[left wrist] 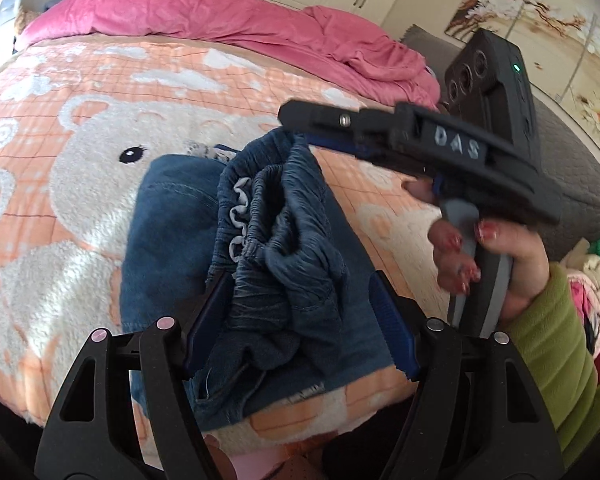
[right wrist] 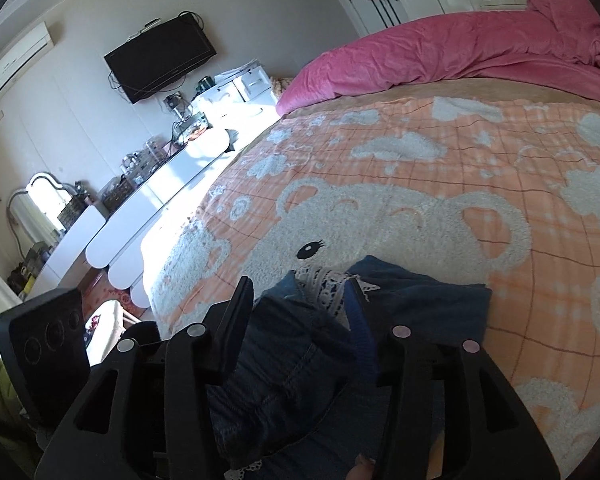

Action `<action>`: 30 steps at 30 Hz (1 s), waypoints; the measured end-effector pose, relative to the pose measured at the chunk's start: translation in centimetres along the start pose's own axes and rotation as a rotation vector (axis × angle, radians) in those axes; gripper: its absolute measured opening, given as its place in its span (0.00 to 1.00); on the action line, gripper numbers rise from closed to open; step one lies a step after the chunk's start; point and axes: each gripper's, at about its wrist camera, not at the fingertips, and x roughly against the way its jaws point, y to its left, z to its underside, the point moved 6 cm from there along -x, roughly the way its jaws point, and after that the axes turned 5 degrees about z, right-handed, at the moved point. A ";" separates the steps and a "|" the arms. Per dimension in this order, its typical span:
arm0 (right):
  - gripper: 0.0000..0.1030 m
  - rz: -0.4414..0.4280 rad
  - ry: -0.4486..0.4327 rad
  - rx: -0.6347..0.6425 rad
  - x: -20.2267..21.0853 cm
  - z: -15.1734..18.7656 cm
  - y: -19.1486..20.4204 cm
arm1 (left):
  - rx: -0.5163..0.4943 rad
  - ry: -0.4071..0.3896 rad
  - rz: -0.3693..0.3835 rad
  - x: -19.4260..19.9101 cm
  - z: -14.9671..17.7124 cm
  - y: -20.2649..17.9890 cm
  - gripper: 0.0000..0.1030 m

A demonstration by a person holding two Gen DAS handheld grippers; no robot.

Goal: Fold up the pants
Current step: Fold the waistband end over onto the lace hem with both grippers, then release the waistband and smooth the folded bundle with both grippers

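So the bed takes up most of both views, covered by an orange blanket (left wrist: 80, 92) with a big white bear on it, and a rumpled pink duvet (left wrist: 204, 20) bunched along the top of the left wrist frame.

Left wrist view, going left to right: the blue pants (left wrist: 168, 240) lie folded on the blanket around the middle of the frame, and the gathered waistband end is bunched up and lifted. The left gripper (left wrist: 296, 320) at the bottom centre has its jaws apart with that bunched denim sitting between them; the left pad looks to be against the cloth, the right one seems to stand clear, so I can't honestly tell if it's pinching. Just right of centre, the right gripper (left wrist: 300, 128) comes in from the right side with its tip at the top of the bunch. Whether it's got hold of the cloth there I can't tell from this angle. A hand (left wrist: 496, 264) with a green sleeve holds its handle at the right edge.

Right wrist view: a TV (right wrist: 160, 56) hangs on the wall upper left, white cabinets (right wrist: 112, 232) run below it. At bottom centre the right gripper's jaws are apart, with denim and a bit of white lace trim (right wrist: 324, 280) between them.
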 end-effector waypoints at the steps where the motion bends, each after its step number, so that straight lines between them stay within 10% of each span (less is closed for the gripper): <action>1: 0.52 0.006 -0.011 -0.010 0.6 -0.1 -0.2 | -0.009 0.003 0.013 0.2 0.2 -0.3 0.60; 7: 0.82 0.081 0.016 -0.017 2.0 1.4 0.0 | -0.040 0.014 0.063 0.3 0.8 -1.1 0.60; 16: 0.90 0.104 0.142 -0.094 0.3 4.6 -1.4 | -0.148 0.012 0.123 0.8 1.7 -3.5 0.61; 20: 0.90 0.123 0.169 -0.174 -0.1 5.2 -3.5 | -0.155 -0.032 0.030 3.3 1.3 -1.8 0.63; 25: 0.48 0.144 0.179 -0.160 -0.3 5.6 -4.0 | -0.063 0.007 -0.048 2.2 1.3 1.8 0.60; 30: 0.32 0.115 0.136 -0.061 -0.3 5.2 -1.9 | -0.103 0.076 -0.059 -0.5 1.9 1.6 0.31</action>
